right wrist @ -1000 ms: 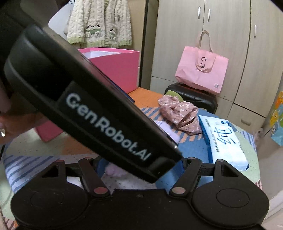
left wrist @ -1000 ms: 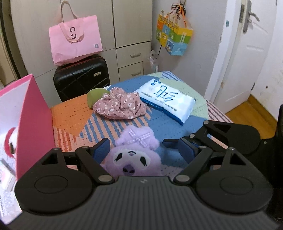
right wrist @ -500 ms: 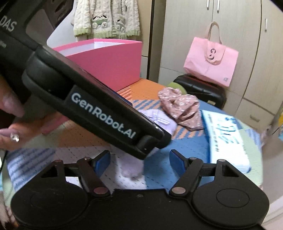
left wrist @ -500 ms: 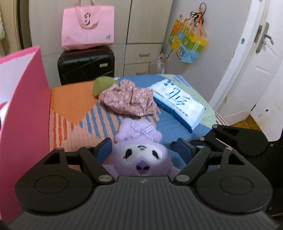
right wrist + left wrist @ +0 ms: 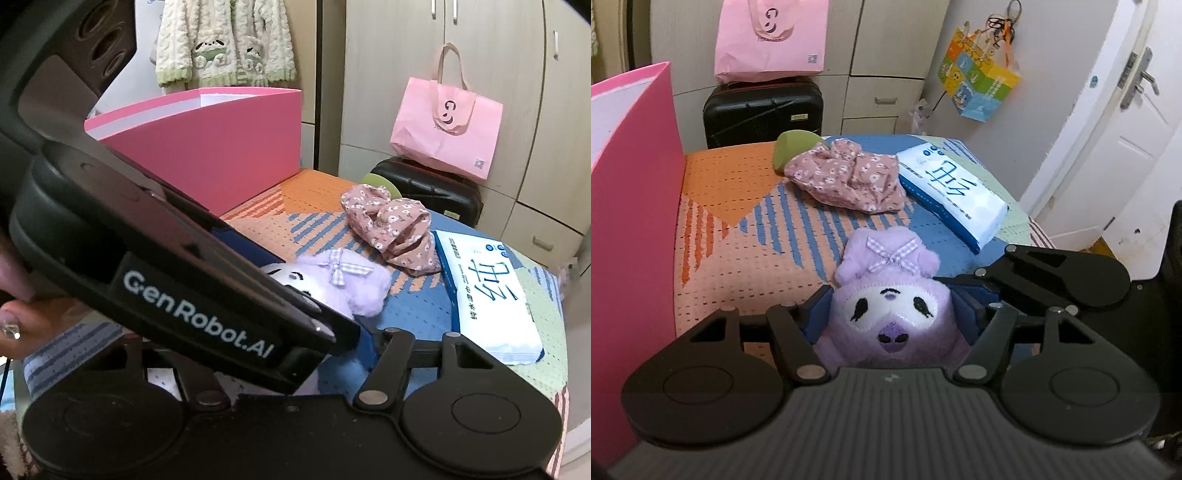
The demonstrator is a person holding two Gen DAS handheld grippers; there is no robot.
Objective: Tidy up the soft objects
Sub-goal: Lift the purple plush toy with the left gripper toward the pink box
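Nestling between left hand-held gripper (image 5: 890, 314) pads: purple plush (image 5: 890, 299).

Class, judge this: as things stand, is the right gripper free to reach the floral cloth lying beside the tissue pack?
Probably not straight away. The left gripper, shut on the purple plush, lies slantwise across the right gripper, between it and the floral cloth. Beyond that, the patterned cover looks unobstructed.

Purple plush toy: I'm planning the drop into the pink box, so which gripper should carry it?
Left. The left gripper already clasps the purple plush toy, beside the pink box; the right gripper sits behind, blocked.
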